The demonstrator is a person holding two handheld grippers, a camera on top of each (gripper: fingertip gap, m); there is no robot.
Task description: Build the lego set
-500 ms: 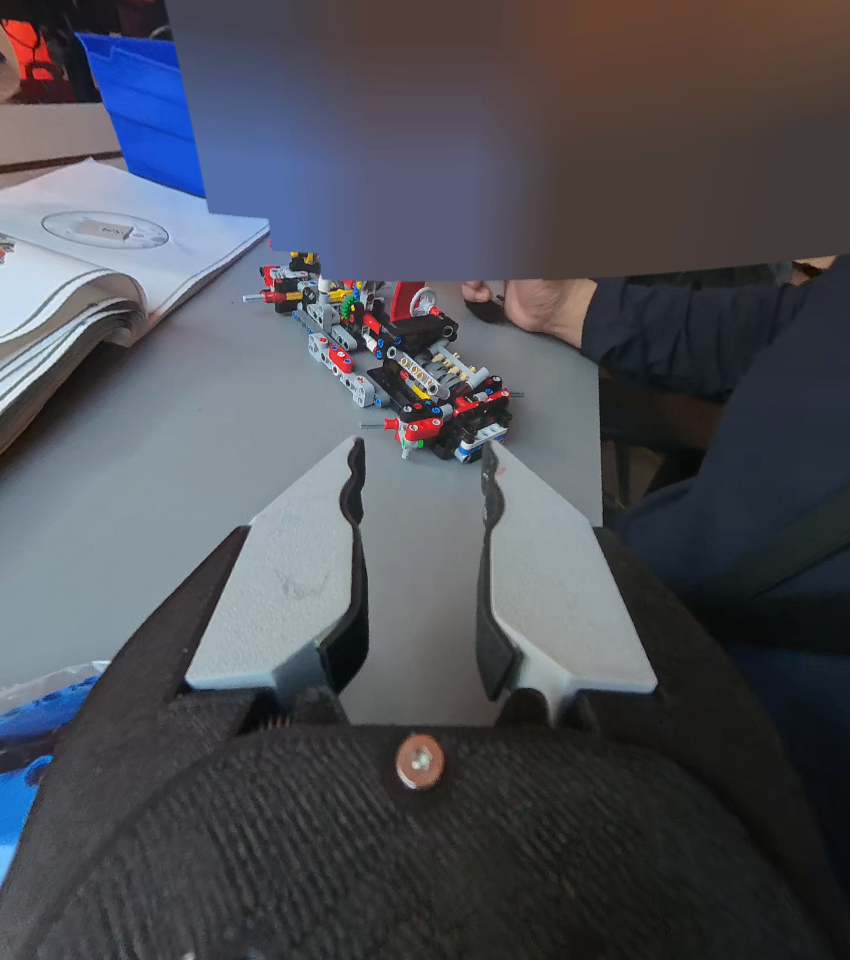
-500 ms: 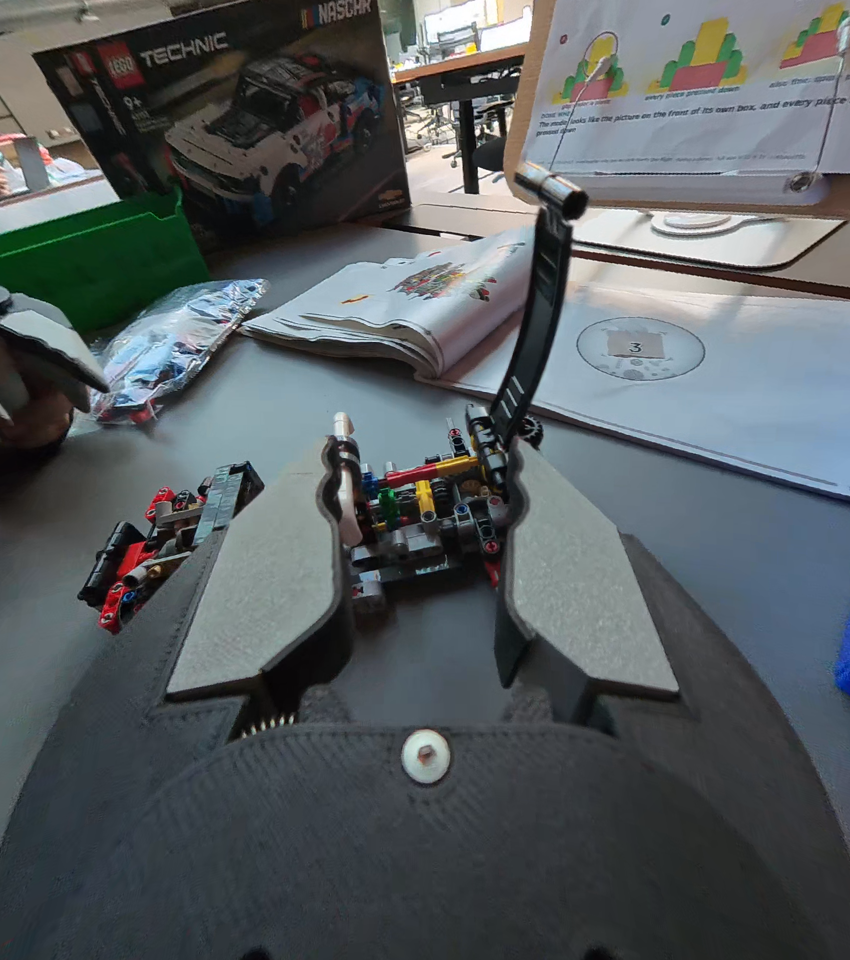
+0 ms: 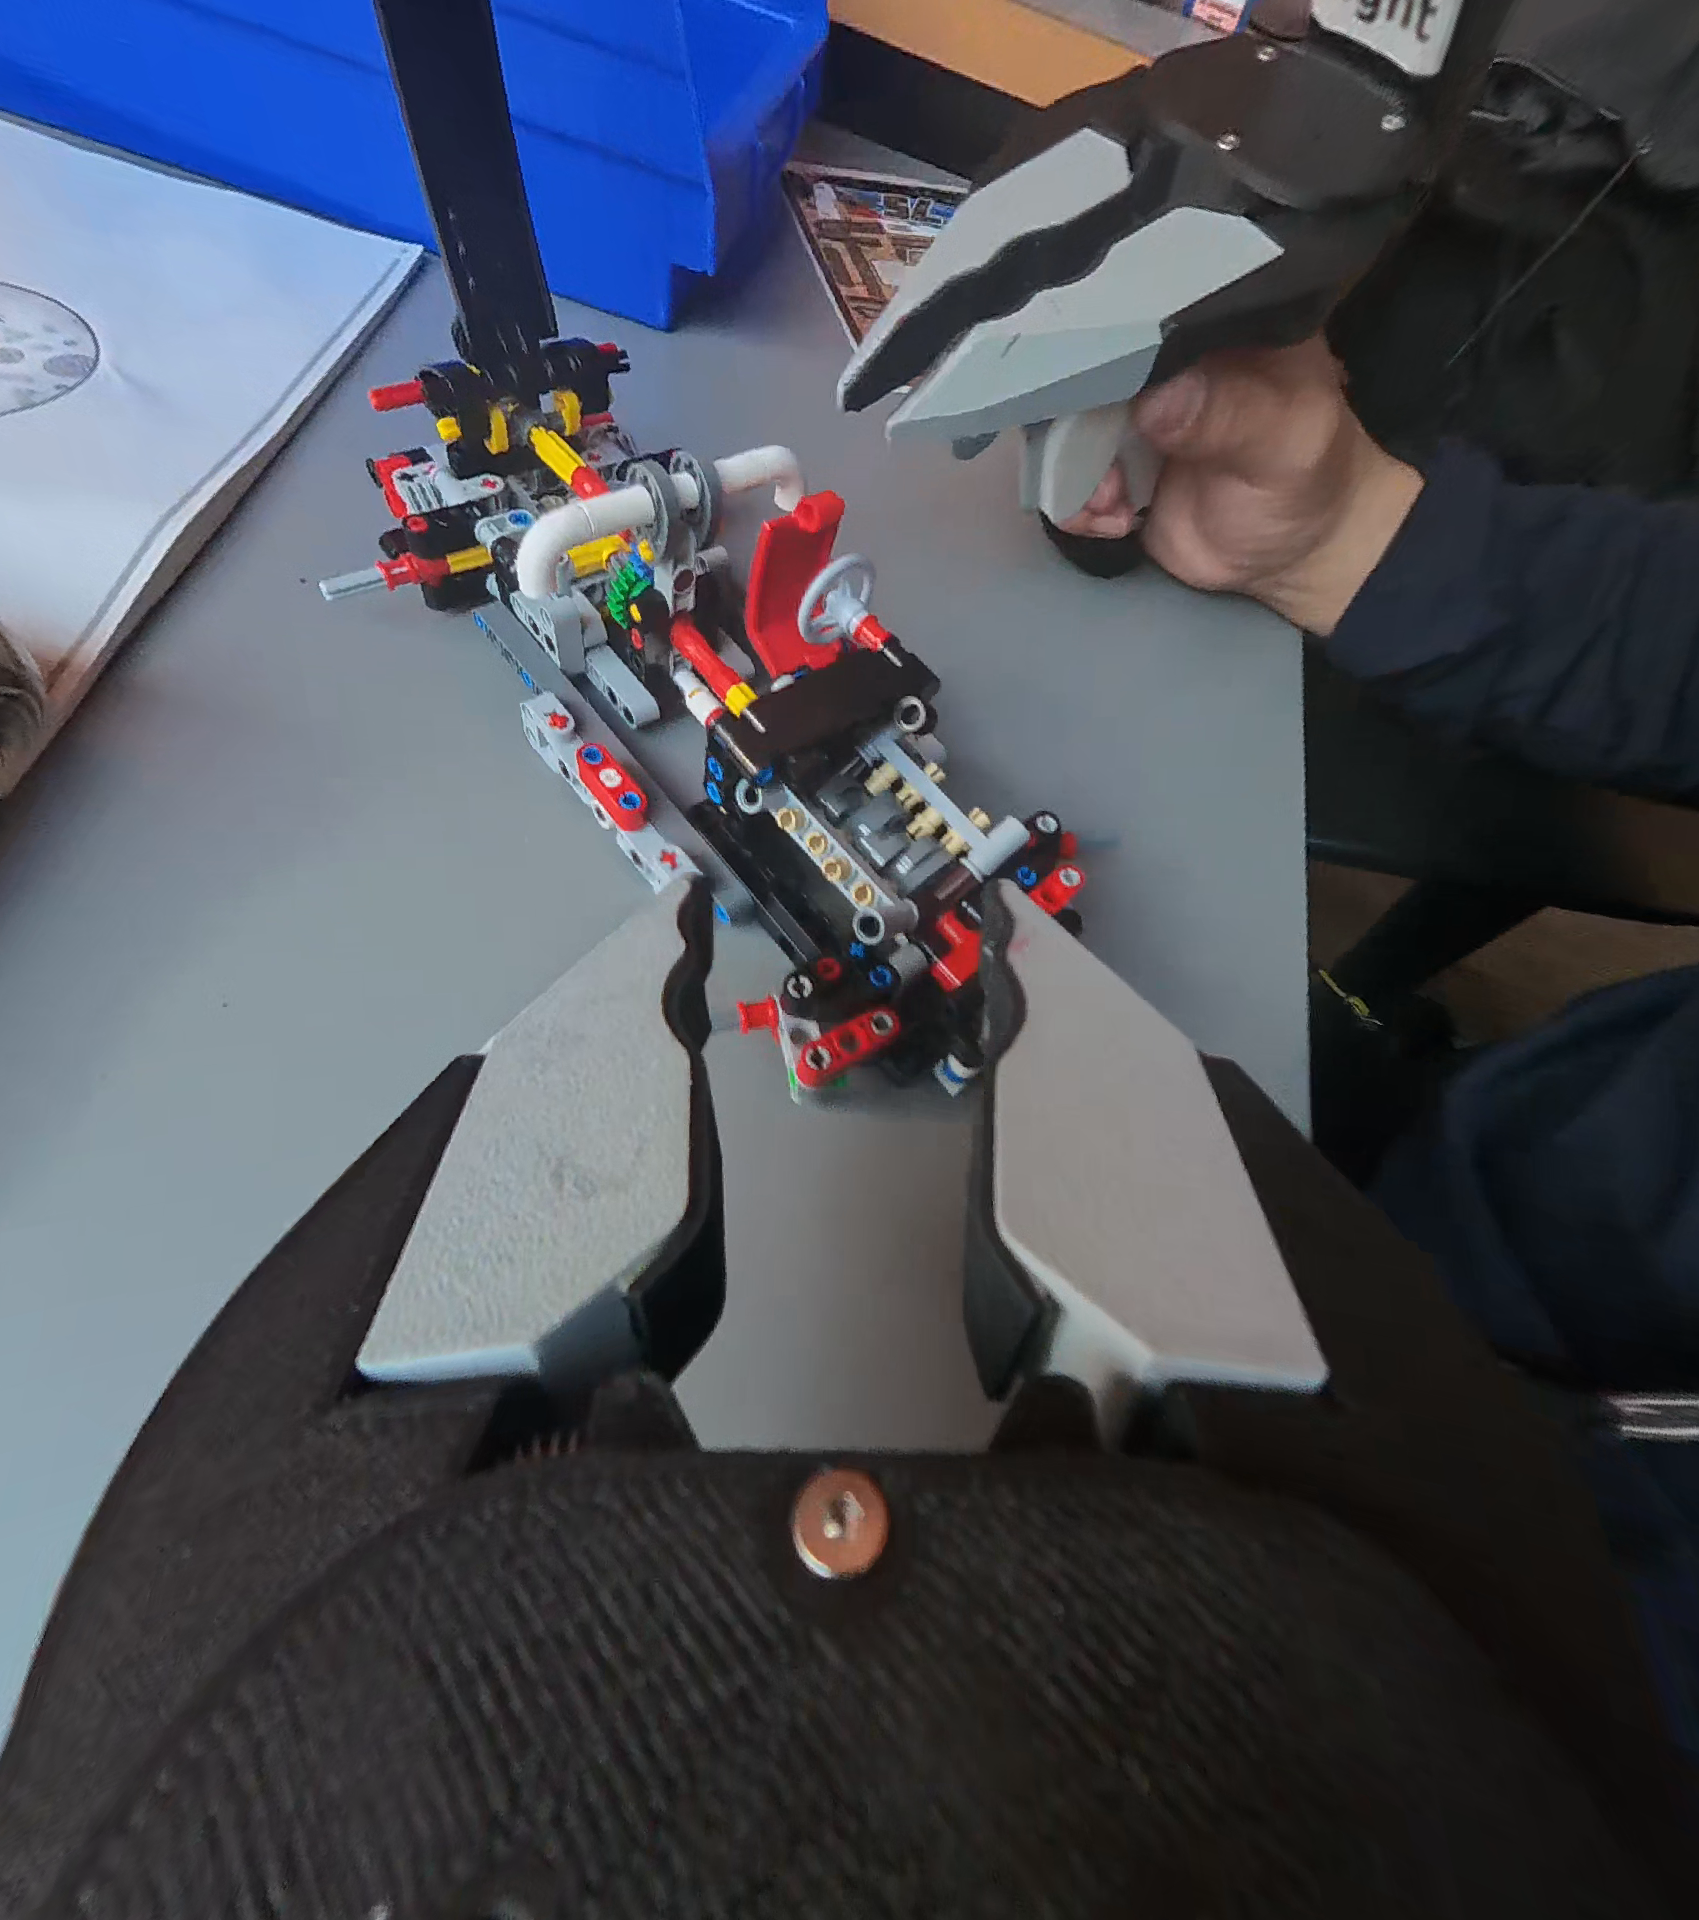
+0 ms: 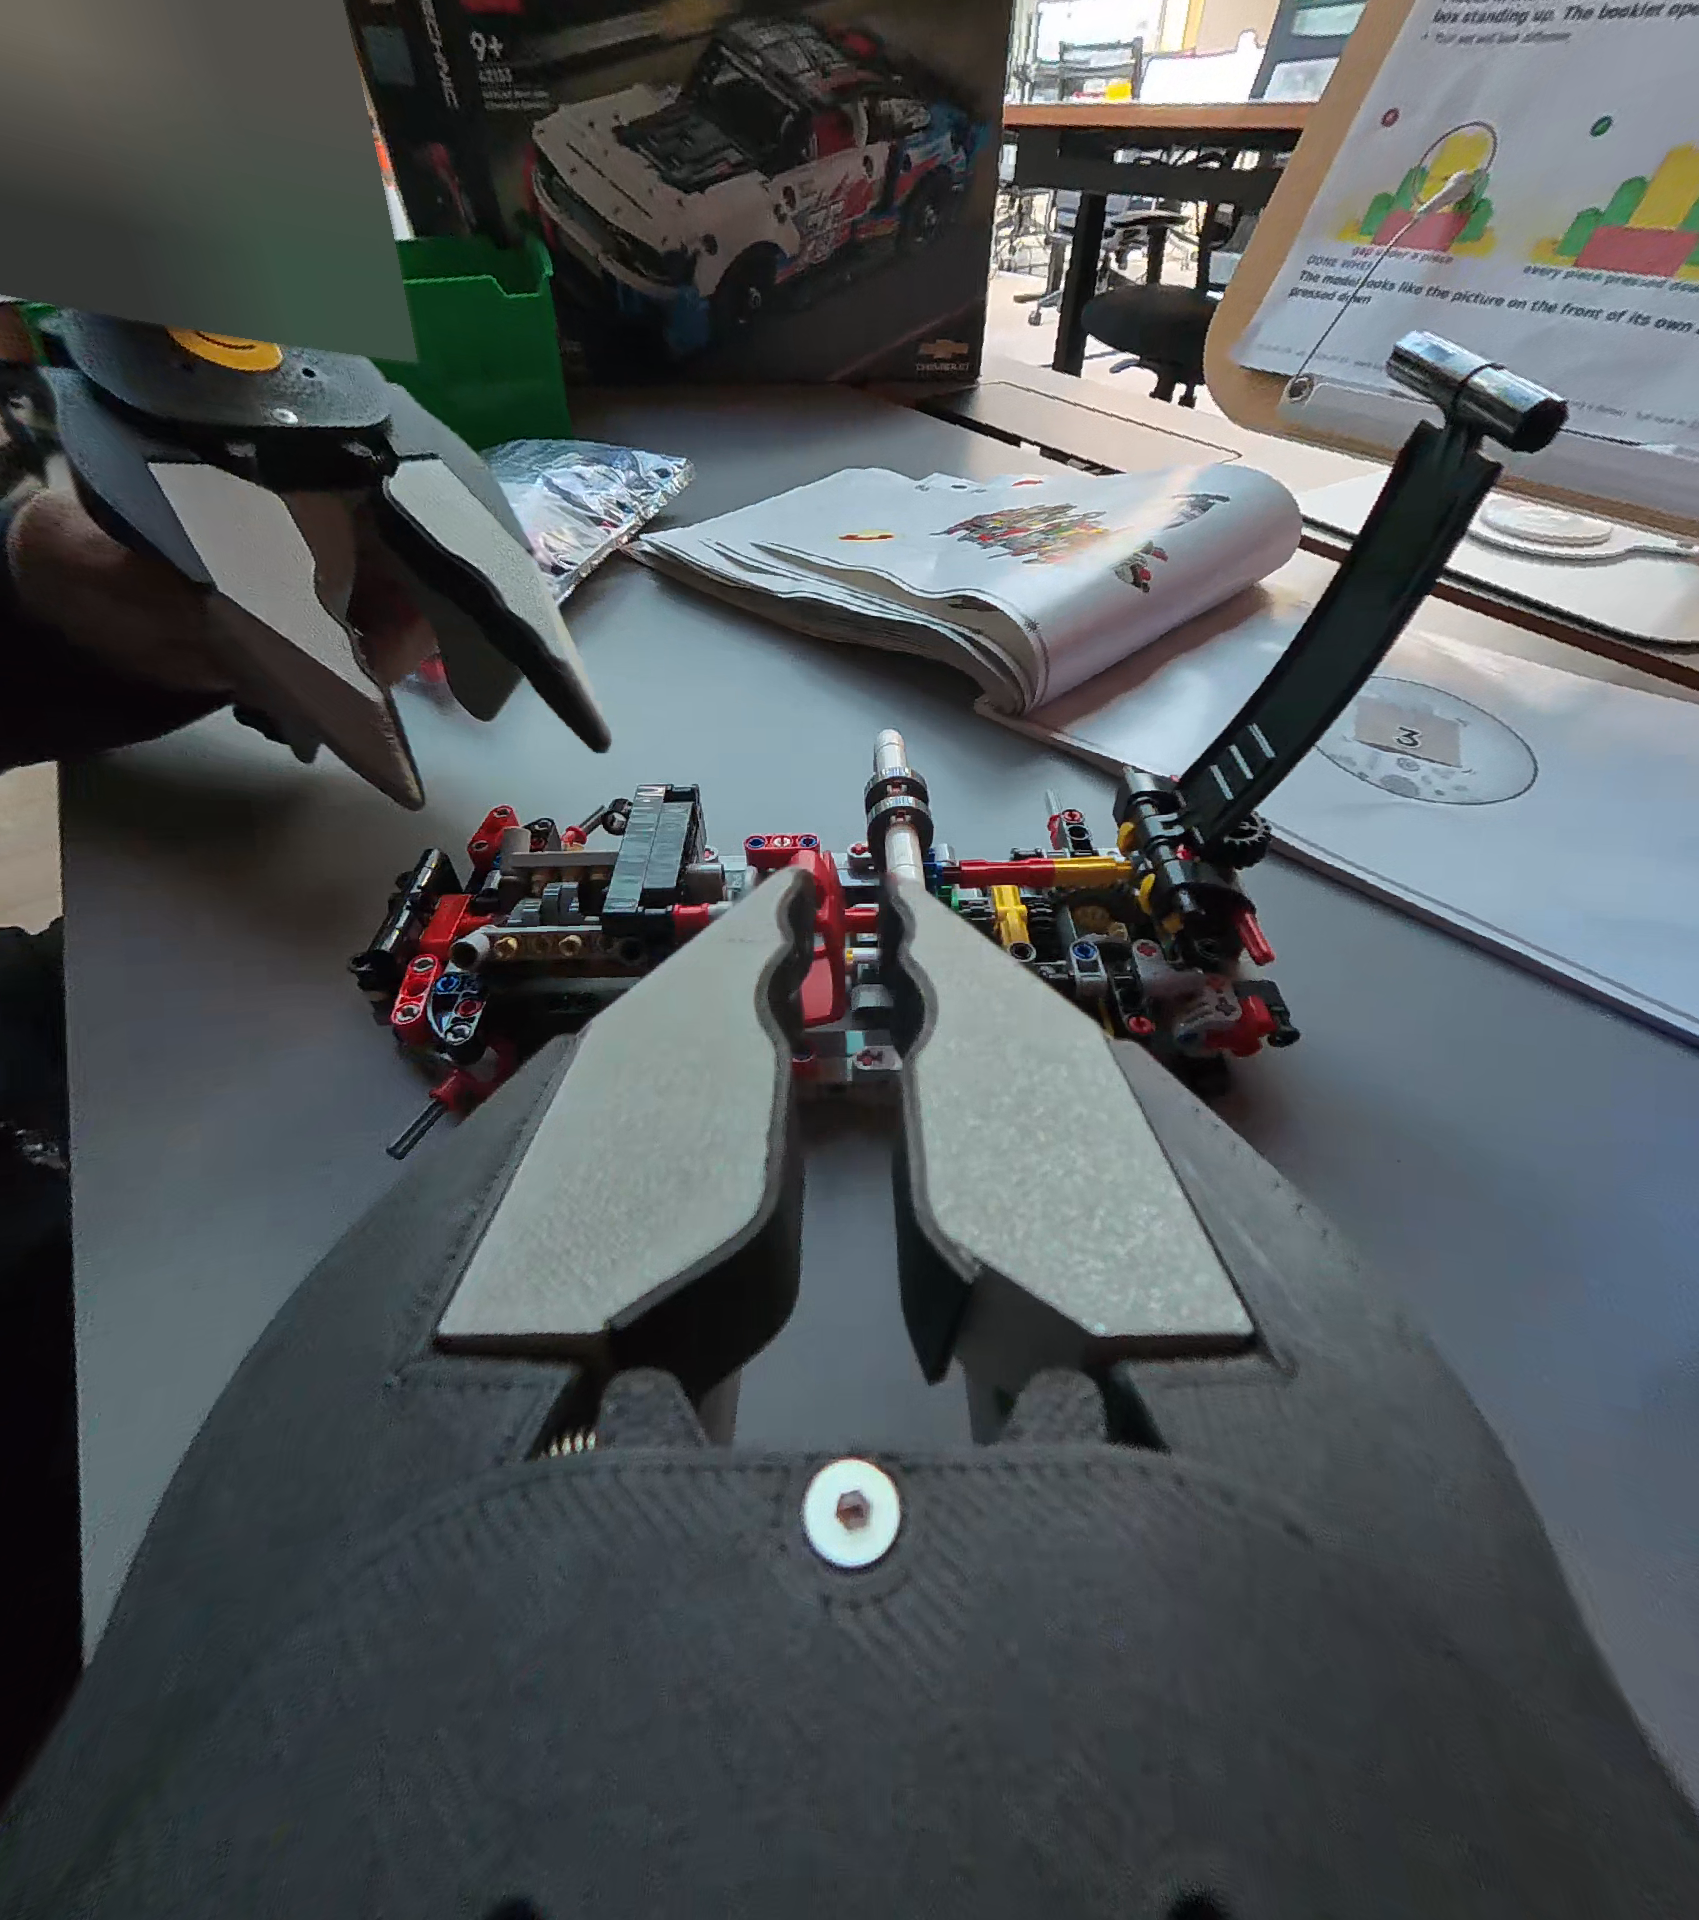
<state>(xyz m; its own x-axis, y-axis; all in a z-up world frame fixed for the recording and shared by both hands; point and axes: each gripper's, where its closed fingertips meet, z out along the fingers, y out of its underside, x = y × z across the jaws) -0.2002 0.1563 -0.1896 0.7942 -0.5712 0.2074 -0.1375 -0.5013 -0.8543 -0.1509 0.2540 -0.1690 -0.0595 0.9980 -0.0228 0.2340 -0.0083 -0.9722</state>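
Observation:
A partly built toy car chassis (image 3: pixel 720 727) of black, red, grey and yellow bricks lies on the grey table (image 3: pixel 201 935). A long black beam (image 3: pixel 481 187) stands up from its far end. My left gripper (image 3: pixel 845 914) is open. Its fingertips hover just above the chassis's near end, and the right wrist view shows them (image 4: pixel 507 764) clear of the bricks. My right gripper (image 4: pixel 847 894) is almost fully shut, with only a narrow slit between the pads. It is off the chassis (image 4: pixel 928 914), and in the left wrist view it (image 3: pixel 876 410) hangs in the air beside the chassis with nothing seen in it.
An open instruction booklet (image 4: pixel 1032 561) lies beyond the chassis. A blue bin (image 3: pixel 616 135), a green bin (image 4: pixel 481 312), the kit's box (image 4: pixel 720 187), a plastic bag of parts (image 4: pixel 575 499) and a clipboard stand (image 4: pixel 1551 208) ring the table. The table edge (image 3: pixel 1302 935) runs close by. Some 12 cm of space lies between my two pairs of fingers.
My left gripper moved in over the chassis's near end and opened a little. My right gripper, open around the chassis's rear before, drew back and closed its fingers.

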